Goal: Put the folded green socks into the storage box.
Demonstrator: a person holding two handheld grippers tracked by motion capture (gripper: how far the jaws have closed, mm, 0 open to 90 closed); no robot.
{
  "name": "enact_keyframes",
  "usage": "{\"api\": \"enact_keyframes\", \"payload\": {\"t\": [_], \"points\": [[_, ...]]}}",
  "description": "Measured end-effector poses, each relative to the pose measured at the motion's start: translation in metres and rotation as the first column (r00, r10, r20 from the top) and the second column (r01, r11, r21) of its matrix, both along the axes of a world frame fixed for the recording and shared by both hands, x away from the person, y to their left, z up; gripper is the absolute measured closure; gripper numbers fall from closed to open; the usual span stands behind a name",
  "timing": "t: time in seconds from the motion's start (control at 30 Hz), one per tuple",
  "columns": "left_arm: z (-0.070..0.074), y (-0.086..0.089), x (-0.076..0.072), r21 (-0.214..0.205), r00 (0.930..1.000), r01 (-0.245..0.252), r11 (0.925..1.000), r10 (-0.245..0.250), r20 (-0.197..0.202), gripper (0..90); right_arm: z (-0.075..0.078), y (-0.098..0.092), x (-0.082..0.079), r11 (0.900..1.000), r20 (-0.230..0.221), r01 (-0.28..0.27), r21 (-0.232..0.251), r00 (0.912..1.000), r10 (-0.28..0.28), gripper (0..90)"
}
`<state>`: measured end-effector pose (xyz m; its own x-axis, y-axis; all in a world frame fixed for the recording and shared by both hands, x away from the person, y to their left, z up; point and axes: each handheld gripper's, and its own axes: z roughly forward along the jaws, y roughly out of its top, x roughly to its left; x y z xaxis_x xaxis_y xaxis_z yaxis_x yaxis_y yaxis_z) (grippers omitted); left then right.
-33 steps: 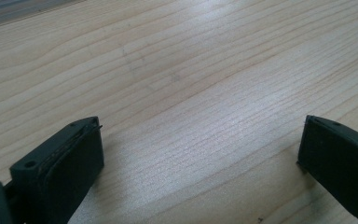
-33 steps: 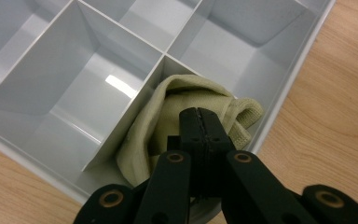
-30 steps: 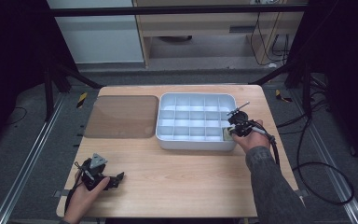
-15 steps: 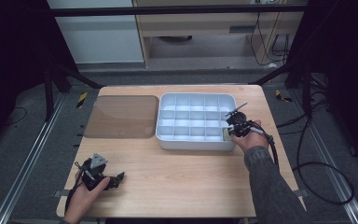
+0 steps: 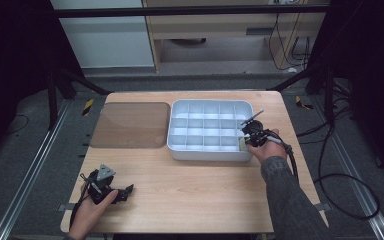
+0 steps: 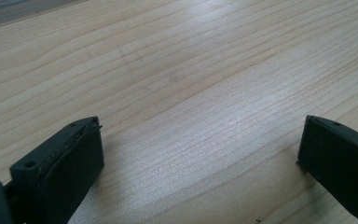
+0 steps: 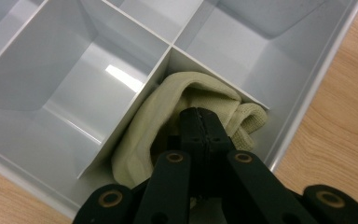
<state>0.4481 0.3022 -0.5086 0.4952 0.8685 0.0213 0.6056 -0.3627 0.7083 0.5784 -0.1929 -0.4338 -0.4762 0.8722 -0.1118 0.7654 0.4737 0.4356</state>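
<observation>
Looking down from the high view, a wooden table (image 5: 195, 195) carries a white plastic tray (image 5: 209, 154) divided into a grid of small compartments, with a flat brownish lid (image 5: 130, 125) lying just beside it on the left. The person's right gripper (image 5: 244, 142) reaches into the tray's near right corner compartment, and its jaws are clenched tight together. In the right gripper view, the closed right gripper (image 7: 200, 122) presses on a pale yellowish cloth (image 7: 149, 140) bunched up inside that corner cell, against the divider walls of the tray (image 7: 121, 121). Whether a fold of the cloth is pinched between the jaws cannot be told, since they meet flush on top of it. The left gripper (image 5: 122, 192) rests low over the bare table near the front left edge, well apart from the tray; in the left gripper view its jaws stand wide and released, with nothing between them above the table (image 6: 191, 93). The step in hand appears to be wiping this compartment with the cloth. The next move likely calls for dragging the cloth across the cell floor and into its corners, keeping it clear of the thin dividers.
</observation>
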Motion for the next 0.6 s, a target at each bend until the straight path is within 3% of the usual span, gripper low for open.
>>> {"api": "enact_keyframes", "payload": {"t": [0.6], "points": [[0.0001, -0.0002, 0.0001, 0.001, 1.0000, 0.003, 1.0000, -0.003, -0.001, 0.0, -0.0080, 0.0068, 0.0053, 0.9986, -0.026, -0.001, -0.054, 0.9997, 0.000, 90.0]]}}
